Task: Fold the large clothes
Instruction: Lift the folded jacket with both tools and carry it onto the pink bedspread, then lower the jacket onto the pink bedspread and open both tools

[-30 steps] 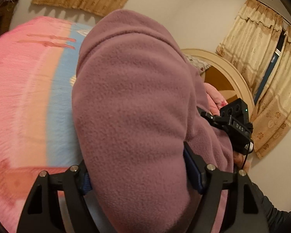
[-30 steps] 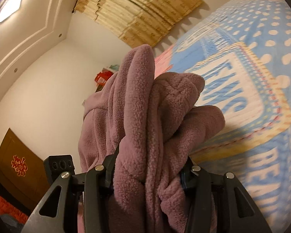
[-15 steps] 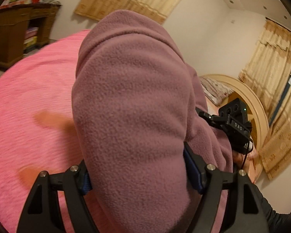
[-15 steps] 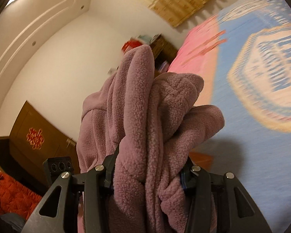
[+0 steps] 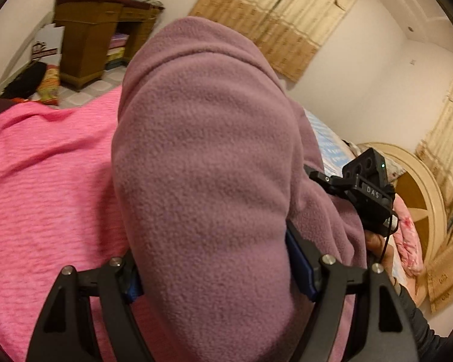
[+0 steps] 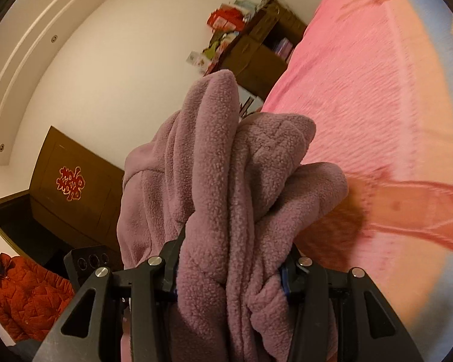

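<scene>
A: What does the left wrist view give you?

B: At the upper left of the frame I see a wooden cabinet (image 5: 90, 39) with clutter on top. Below it the pink blanket (image 5: 45, 187) fills the left half. In the centre, my left gripper (image 5: 214, 274) is clenched on a thick bundle of mauve fleece (image 5: 202, 166), which bulges up between the 2 fingers and hides most of the frame. At the right edge I see my right gripper (image 5: 368, 193), black, touching the same fleece, with curtains (image 5: 447, 138) behind it.

A: And the right wrist view?

B: At the lower left a person in an orange jacket (image 6: 24, 298) stands by a dark door (image 6: 72, 187) with a red emblem. Just right of that, the camera block of my left gripper (image 6: 90, 261) pokes out from behind the cloth. In the centre, my right gripper (image 6: 229, 274) is grasping bunched folds of the fleece (image 6: 226, 181), which stand up in several layers. The cabinet (image 6: 256, 57) sits at top centre, and the blanket (image 6: 362, 96) covers the right side, blurred.

A: So where is the fleece?

B: Held up off the blanket, pinched by both grippers.
</scene>
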A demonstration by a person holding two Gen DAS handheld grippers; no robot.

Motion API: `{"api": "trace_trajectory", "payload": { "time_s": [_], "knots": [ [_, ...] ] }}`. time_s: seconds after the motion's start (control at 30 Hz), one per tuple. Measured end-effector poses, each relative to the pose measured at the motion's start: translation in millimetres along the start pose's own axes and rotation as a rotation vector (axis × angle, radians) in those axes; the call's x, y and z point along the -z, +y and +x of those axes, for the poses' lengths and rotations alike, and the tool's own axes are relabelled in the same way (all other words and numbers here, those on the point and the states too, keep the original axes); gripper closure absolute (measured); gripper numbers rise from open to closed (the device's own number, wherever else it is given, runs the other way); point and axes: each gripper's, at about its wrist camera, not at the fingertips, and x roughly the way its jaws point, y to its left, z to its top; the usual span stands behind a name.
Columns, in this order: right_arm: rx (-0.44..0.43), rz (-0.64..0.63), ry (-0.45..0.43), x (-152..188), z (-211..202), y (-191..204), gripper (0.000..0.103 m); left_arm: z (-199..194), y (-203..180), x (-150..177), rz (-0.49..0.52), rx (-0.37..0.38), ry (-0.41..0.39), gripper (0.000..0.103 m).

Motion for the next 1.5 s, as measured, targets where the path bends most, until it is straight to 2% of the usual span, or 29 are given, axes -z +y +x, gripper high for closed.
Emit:
{"api": "trace_trajectory", "payload": {
  "time_s": [0.2, 0.6, 0.7, 0.9, 1.03, 1.13, 1.2, 1.27, 1.33, 1.43, 1.47, 1.5],
  "knots": [
    [-0.001, -0.003, 0.057, 1.2, 42.7, 13.9, 0.056, 0.9, 4.6, -2.9, -0.022, -0.064, -0.016, 0.025],
    [0.031, 0.013, 0.103, -0.5, 78.1, 16.2, 0.056, 15.8, 28.0, 0.3, -0.072, -0.058, 0.011, 0.024],
    [0.033, 0.015, 0.105, -0.6, 78.8, 14.8, 0.056, 6.9, 44.0, 11.3, -0.080, -0.056, 0.011, 0.023],
    [0.033, 0.024, 0.110, -1.7, 76.0, 8.7, 0.055, -0.6, 51.2, 23.9, -0.090, -0.071, 0.018, 0.015],
    [0.042, 0.019, 0.116, -0.9, 78.7, 5.3, 0.052, -3.8, 47.0, 28.1, -0.056, -0.133, 0.002, 0.004],
    [0.065, 0.016, 0.113, 0.2, 80.8, 3.4, 0.048, -11.3, 37.1, 29.8, 0.007, -0.190, -0.020, 0.003],
    [0.106, -0.003, 0.102, 1.5, 77.4, 9.3, 0.042, -20.6, 34.0, 31.6, 0.005, -0.211, -0.023, 0.003],
    [0.179, -0.035, 0.067, 3.9, 65.5, 23.2, 0.041, -35.6, 28.8, 33.8, 0.011, -0.228, -0.048, 0.003],
    [0.259, -0.082, 0.028, 9.2, 51.3, 40.8, 0.041, -57.0, 19.0, 37.8, 0.074, -0.273, -0.098, 0.003],
    [0.457, -0.184, -0.107, 29.8, 14.6, 82.4, 0.041, -88.8, 11.9, 36.7, 0.117, -0.395, -0.217, 0.000],
    [0.510, -0.238, -0.165, 42.8, 0.1, 103.2, 0.040, -100.3, 8.9, 35.2, 0.120, -0.408, -0.263, 0.000],
    [0.523, -0.279, -0.194, 52.7, -8.2, 117.4, 0.038, -108.6, 7.4, 35.2, 0.119, -0.415, -0.298, 0.000]
  ]
}}
